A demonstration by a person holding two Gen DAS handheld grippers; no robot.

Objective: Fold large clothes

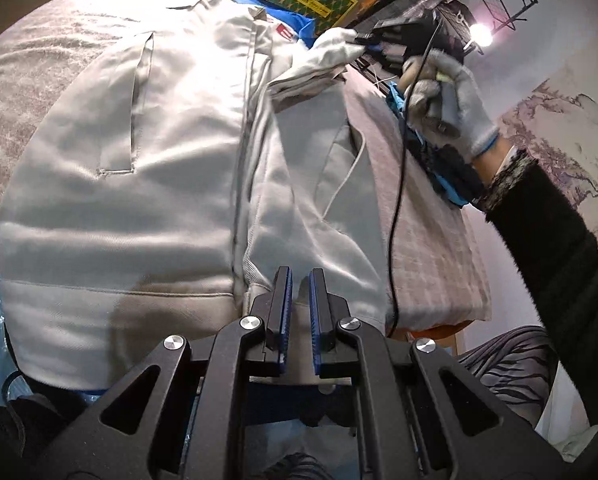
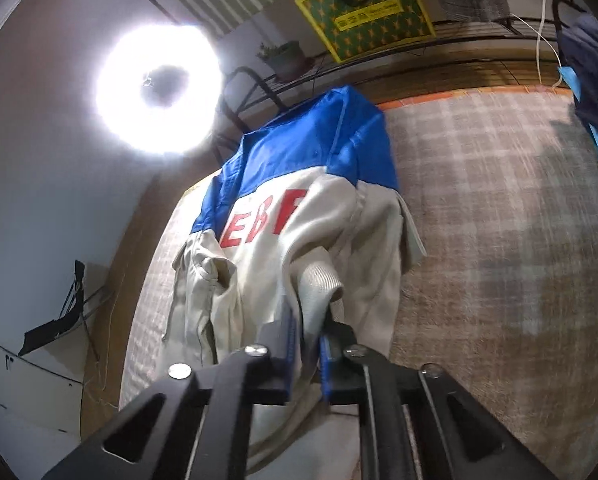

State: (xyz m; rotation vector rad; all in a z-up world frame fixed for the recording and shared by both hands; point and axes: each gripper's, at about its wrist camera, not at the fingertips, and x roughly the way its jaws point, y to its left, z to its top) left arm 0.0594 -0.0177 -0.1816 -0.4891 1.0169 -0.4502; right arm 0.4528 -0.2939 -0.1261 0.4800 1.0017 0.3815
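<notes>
A large cream jacket (image 1: 139, 160) with a blue yoke and red letters lies front up on a plaid blanket (image 1: 431, 220). Its hem is nearest in the left wrist view. My left gripper (image 1: 299, 272) hovers shut over the hem by the zip, with no cloth visibly pinched. Far across the jacket, a gloved hand (image 1: 451, 96) holds my right gripper (image 1: 359, 38), which is shut on a lifted cream sleeve end. In the right wrist view the jacket (image 2: 299, 240) hangs folded with the blue yoke up, and the ribbed cuff (image 2: 319, 276) is clamped in my right gripper (image 2: 307, 320).
The plaid blanket (image 2: 499, 240) covers the table to the right. Dark and blue clothes (image 2: 595, 80) hang at the far right edge. A ring light (image 2: 159, 88) glares at the left. A yellow-green box (image 2: 363, 4) and a wire rack stand behind. A black cable (image 1: 395, 208) crosses the blanket.
</notes>
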